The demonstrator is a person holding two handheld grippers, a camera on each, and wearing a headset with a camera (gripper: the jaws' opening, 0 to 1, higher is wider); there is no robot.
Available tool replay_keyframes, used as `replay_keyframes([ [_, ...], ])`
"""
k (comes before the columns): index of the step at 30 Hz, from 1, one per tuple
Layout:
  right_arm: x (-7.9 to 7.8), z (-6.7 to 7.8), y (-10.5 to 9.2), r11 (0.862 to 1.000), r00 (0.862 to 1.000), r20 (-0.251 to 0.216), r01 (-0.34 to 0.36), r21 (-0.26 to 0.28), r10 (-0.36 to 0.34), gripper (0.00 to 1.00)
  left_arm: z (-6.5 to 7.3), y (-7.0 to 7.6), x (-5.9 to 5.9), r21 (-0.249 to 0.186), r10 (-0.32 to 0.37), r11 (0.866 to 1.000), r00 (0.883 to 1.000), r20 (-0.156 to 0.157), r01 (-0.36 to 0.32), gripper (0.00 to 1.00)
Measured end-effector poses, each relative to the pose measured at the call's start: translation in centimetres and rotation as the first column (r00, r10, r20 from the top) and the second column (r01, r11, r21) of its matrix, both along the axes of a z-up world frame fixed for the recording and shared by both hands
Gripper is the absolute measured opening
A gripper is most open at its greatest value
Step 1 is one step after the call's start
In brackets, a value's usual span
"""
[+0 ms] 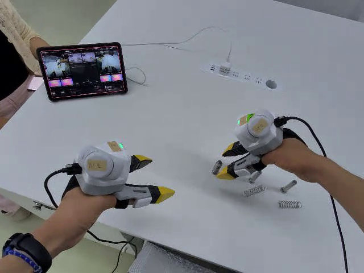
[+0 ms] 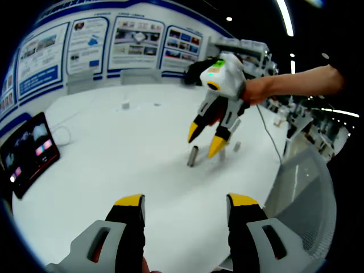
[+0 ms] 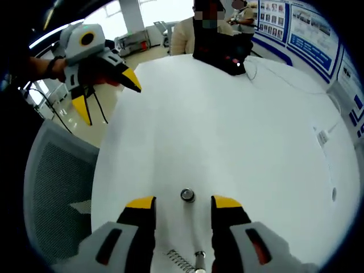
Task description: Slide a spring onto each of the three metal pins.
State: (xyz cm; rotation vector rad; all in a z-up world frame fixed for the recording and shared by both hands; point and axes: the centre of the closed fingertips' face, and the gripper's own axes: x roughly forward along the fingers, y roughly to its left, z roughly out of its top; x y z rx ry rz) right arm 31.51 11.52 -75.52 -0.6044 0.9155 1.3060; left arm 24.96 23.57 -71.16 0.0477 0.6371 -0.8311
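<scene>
A short grey metal pin (image 1: 216, 166) stands upright on the white table (image 1: 187, 114), seen as a cylinder (image 2: 193, 156) in the left gripper view and end-on (image 3: 186, 195) in the right gripper view. My right gripper (image 1: 226, 162) is open with its yellow tips on either side of the pin, just short of it, not touching. Behind it lie a loose spring (image 1: 255, 190), a second spring (image 1: 289, 204) and another pin (image 1: 289, 186) on its side. My left gripper (image 1: 154, 176) hovers open and empty near the table's front left, well away from the pin.
A tablet (image 1: 82, 70) with a lit screen lies at the back left, beside a person's arm (image 1: 17, 40). A white power strip (image 1: 239, 74) with a cable sits at the back. A grey mesh chair (image 1: 159, 259) is under the table's front edge.
</scene>
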Motion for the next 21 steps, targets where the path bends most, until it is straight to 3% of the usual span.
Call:
replay_keyframes([
  [9,-0.1,1.5,-0.4,0.989,0.995,-0.017,0.103,0.104,-0.102,0.41,0.1,-0.4,0.2,0.0,0.0,1.0,1.0,0.003,0.0,0.6],
  [21,-0.8,3.4,-1.4,0.955,0.976,-0.031,0.215,0.203,-0.213,0.44,0.4,-1.1,0.5,-0.002,-0.011,1.0,1.0,0.004,0.011,0.6],
])
